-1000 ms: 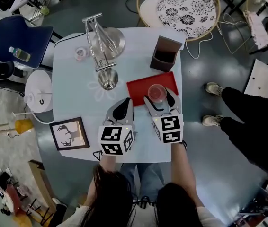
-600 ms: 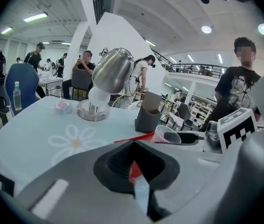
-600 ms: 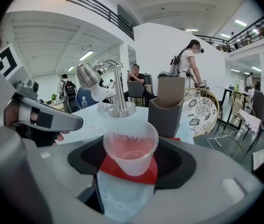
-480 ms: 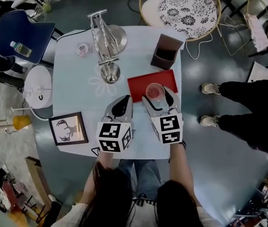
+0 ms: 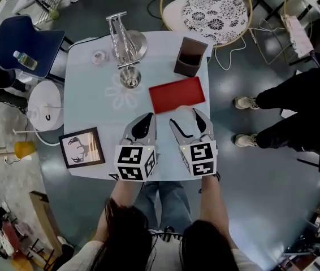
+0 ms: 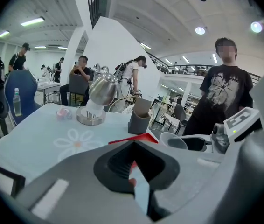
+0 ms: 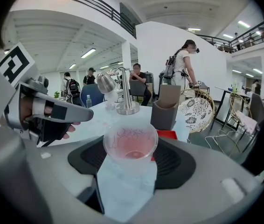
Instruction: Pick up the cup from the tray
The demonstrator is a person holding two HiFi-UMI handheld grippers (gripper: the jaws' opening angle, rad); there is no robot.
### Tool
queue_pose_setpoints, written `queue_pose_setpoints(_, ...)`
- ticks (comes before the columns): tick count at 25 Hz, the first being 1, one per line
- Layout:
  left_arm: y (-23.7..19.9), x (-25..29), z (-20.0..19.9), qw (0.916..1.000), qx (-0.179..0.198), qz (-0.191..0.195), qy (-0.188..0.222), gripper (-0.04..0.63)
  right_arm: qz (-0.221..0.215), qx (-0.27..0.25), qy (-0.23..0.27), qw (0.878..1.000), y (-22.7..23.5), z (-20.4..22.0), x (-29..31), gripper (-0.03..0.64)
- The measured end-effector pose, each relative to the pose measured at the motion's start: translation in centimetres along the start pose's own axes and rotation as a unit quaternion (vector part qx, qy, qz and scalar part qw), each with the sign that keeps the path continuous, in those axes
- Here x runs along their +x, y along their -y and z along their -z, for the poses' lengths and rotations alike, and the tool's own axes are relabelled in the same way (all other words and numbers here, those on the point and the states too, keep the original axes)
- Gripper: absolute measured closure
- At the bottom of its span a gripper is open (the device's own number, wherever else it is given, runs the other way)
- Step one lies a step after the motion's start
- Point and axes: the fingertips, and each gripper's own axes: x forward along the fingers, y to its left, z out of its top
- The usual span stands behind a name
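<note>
Clear plastic with a pink tint, the cup (image 7: 130, 144) sits between the pads of the right claw (image 5: 191, 117). Its jaws stand wide and close on the cup's sides, one pad each side, rim up. The cup hangs over the desk (image 5: 86, 100) just on the person's side of the red tray (image 5: 177, 94), off the tray's surface. In the head view the claw covers most of the cup.

The left claw (image 5: 144, 121) is beside the right one, also on the near side of the tray and towards its left corner. Its jaws are together at the tips with nothing between them, and it touches no object.

Counted on the desk:
- one cup
- one tray
- one brown box (image 5: 189, 56) just beyond the tray's far edge
- one metal kettle (image 5: 124, 45) on a stand, beyond the tray and to its left
- one small pink item (image 5: 98, 56) further left of the kettle
- one framed picture (image 5: 82, 147) well to the left of the tray, near the desk's near corner

There are two claws, each with one marker cube. One person (image 5: 295, 109) in dark clothes stands on the floor to the right of the tray.
</note>
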Motion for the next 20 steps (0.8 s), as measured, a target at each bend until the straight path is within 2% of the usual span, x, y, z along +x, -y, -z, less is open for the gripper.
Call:
queue_pose_setpoints(6, 0.8, -0.7, -0.2, 0.9996, 0.02, -0.011, 0.016, 0.595, 0.003, 0.008, -0.012, 1.0, -0.8, 2.2, -1.8, 0.285)
queue_pose_setpoints(9, 1.8, -0.4, 0.5, 0.9995, 0.029, 0.01, 0.004, 0.595, 0.001, 0.011, -0.017, 1.0, -1.2, 3.4, -2.0, 0.284)
queue_pose_setpoints(12, 2.2, -0.3, 1.7, 0.9991, 0.042, 0.007, -0.005, 0.595, -0.002, 0.019, -0.02, 1.0, -1.6, 4.6, -1.9, 0.284)
queue_pose_setpoints(20, 2.4, -0.6, 3.4, 0.9991, 0.04, -0.001, -0.01, 0.595, -0.004, 0.024, -0.017, 1.0, -1.1, 6.4, -1.4, 0.284)
